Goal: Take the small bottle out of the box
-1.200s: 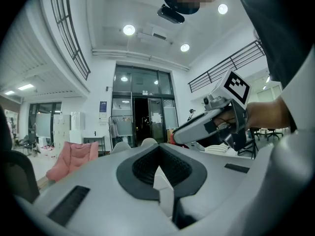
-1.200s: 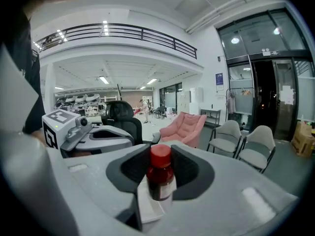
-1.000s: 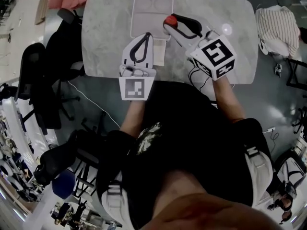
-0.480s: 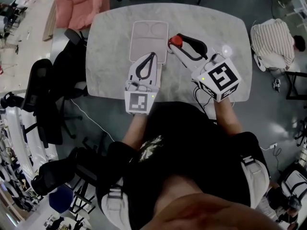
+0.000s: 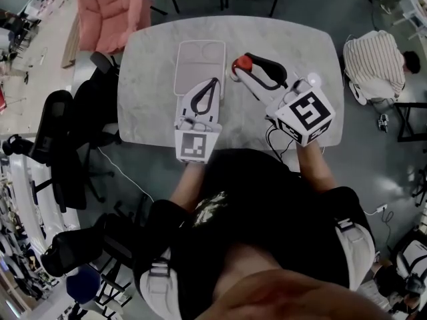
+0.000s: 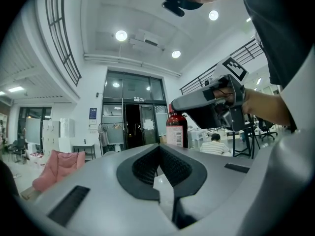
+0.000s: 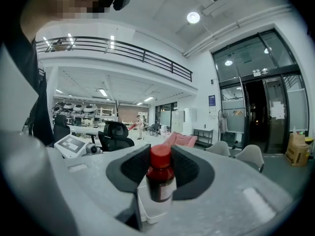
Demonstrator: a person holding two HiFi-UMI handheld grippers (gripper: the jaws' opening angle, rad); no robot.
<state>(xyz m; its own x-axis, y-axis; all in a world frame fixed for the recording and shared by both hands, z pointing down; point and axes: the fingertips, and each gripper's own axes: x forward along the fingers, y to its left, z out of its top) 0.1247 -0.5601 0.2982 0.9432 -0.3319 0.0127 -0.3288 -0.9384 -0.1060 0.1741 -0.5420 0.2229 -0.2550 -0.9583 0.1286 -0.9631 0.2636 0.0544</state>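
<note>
The small dark bottle (image 7: 160,178) with a red cap (image 5: 239,63) is gripped between the pads of my right gripper (image 7: 160,154). It hangs upright just above the marble table, by the right edge of the box. The shallow white box (image 5: 200,42) lies open on the table (image 5: 150,59), and part of it shows below the bottle (image 7: 147,213). My left gripper (image 5: 213,83) rests at the box's near end with its tips together and nothing between them. In the left gripper view the bottle (image 6: 176,129) and right gripper (image 6: 206,97) stand ahead to the right.
A small white round object (image 5: 313,80) sits on the table's right side. Black office chairs (image 5: 60,132) crowd the left, and a pink jacket (image 5: 110,12) lies on a seat at the far left. A person (image 5: 377,55) sits to the right. Cables (image 5: 273,135) hang at the near edge.
The head view has drifted, so table and box sit lower in frame. Both grippers keep their places by the box, and the right one still holds the bottle.
</note>
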